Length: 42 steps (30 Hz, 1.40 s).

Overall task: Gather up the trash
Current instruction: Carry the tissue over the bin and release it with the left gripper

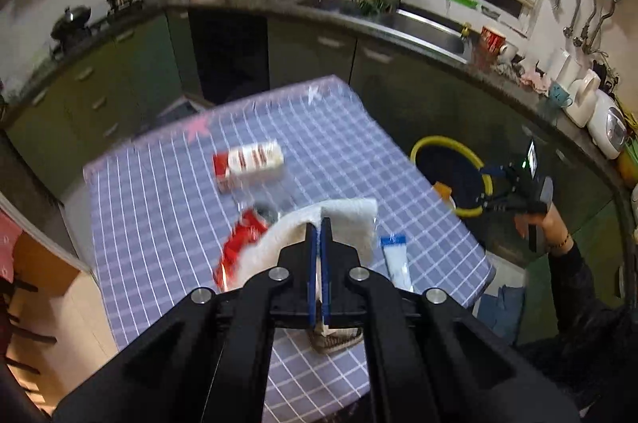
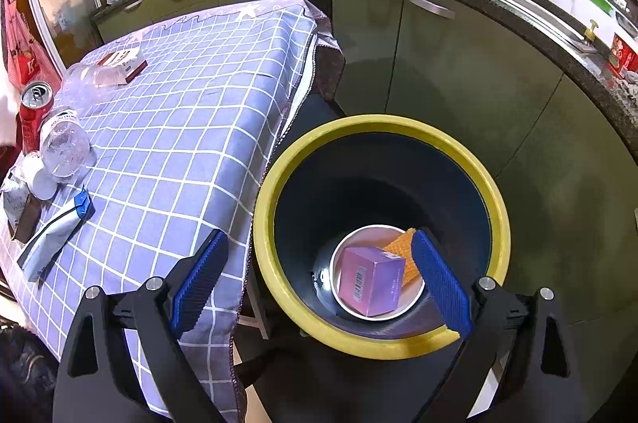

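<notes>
My left gripper (image 1: 318, 223) is shut on a white paper towel (image 1: 351, 223) and holds it above the checked table (image 1: 167, 207). Under it lie a red can (image 1: 239, 243), a red and white carton (image 1: 249, 159) and a white tube with a blue cap (image 1: 394, 259). My right gripper (image 2: 319, 243) is open and empty above the yellow-rimmed bin (image 2: 271, 223), which holds a white bowl (image 2: 343, 255), a purple box (image 2: 371, 281) and an orange piece (image 2: 402, 251). The bin (image 1: 450, 143) and the right gripper (image 1: 484, 189) also show in the left wrist view.
In the right wrist view a red can (image 2: 34, 113), a clear plastic bottle (image 2: 65, 145), a crumpled wrapper (image 2: 16, 201), the tube (image 2: 56, 235) and the carton (image 2: 123, 62) lie on the table's left side. Green cabinets (image 2: 458, 72) and a sink counter (image 1: 422, 24) stand behind.
</notes>
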Tool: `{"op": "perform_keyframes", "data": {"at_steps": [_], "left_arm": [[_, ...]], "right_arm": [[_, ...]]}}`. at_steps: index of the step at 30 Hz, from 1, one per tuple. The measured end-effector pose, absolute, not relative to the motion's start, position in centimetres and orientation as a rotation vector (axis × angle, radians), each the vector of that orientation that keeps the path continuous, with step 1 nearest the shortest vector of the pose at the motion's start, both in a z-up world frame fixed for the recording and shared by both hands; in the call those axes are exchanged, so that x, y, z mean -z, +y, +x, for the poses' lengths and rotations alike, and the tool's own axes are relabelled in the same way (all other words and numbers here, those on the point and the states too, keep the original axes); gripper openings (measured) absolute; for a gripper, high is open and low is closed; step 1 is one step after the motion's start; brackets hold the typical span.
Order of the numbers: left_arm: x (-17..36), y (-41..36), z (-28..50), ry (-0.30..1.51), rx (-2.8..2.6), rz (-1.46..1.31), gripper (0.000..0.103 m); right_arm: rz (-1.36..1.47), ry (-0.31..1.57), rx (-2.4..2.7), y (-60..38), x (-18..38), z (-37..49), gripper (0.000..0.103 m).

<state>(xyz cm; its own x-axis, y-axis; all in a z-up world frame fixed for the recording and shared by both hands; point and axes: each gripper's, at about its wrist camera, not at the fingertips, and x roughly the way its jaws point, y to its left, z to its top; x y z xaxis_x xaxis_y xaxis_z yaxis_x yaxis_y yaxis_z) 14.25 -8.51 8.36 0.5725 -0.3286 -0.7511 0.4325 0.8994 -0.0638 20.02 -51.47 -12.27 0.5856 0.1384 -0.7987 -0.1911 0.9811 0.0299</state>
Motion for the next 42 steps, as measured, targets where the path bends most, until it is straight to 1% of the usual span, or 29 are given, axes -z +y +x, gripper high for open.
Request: {"op": "perform_keyframes", "data": {"at_steps": [3, 9, 14, 18, 22, 27, 35, 36, 37, 38, 39, 40, 41, 42], "left_arm": [[-9.9, -9.6, 14.7, 0.817, 0.465, 0.160, 0.002], [-12.0, -14.8, 16.2, 0.794, 0.564, 0.231, 0.002], [-12.1, -20.6, 17.4, 0.787, 0.680, 0.296, 0.002], [-11.2, -26.3, 18.4, 0.799, 0.790, 0.346, 0.002], [-9.4, -32.1, 20.0, 0.820, 0.881, 0.380, 0.002], [-5.6, -38.9, 22.2, 0.877, 0.956, 0.410, 0.002], [3.0, -48.0, 26.3, 0.993, 0.964, 0.470, 0.002], [4.3, -49.0, 26.7, 1.000, 0.949, 0.493, 0.005], [4.9, -49.4, 26.9, 1.002, 0.941, 0.501, 0.016], [5.8, -49.9, 27.0, 1.011, 0.939, 0.512, 0.024], [6.2, -50.1, 27.2, 1.016, 0.934, 0.520, 0.038], [6.6, -50.1, 27.3, 1.013, 0.918, 0.526, 0.044], [6.7, -49.9, 27.3, 1.009, 0.916, 0.522, 0.045], [6.6, -49.8, 27.2, 1.010, 0.921, 0.519, 0.049]], "right_arm": [[-0.055, 0.910, -0.187, -51.7, 11.7, 19.5, 0.092], [-0.039, 0.869, -0.160, -53.0, 10.4, 18.0, 0.092], [-0.015, 0.834, -0.115, -55.2, 9.1, 15.9, 0.092], [0.007, 0.813, -0.065, -57.3, 8.2, 13.9, 0.092], [0.030, 0.804, -0.026, -59.0, 7.8, 12.0, 0.092], [0.060, 0.793, 0.010, -60.8, 7.6, 9.9, 0.092], [0.105, 0.810, 0.019, -62.5, 8.8, 9.5, 0.092], [0.107, 0.811, 0.018, -62.6, 8.9, 9.6, 0.092], [0.110, 0.811, 0.016, -62.7, 9.0, 9.7, 0.092], [0.112, 0.810, 0.014, -62.7, 9.0, 9.7, 0.092], [0.113, 0.809, 0.012, -62.7, 9.0, 9.8, 0.092], [0.114, 0.807, 0.010, -62.8, 8.9, 9.8, 0.092], [0.113, 0.806, 0.010, -62.5, 8.9, 9.8, 0.092], [0.112, 0.805, 0.010, -62.5, 8.9, 9.7, 0.092]]}}
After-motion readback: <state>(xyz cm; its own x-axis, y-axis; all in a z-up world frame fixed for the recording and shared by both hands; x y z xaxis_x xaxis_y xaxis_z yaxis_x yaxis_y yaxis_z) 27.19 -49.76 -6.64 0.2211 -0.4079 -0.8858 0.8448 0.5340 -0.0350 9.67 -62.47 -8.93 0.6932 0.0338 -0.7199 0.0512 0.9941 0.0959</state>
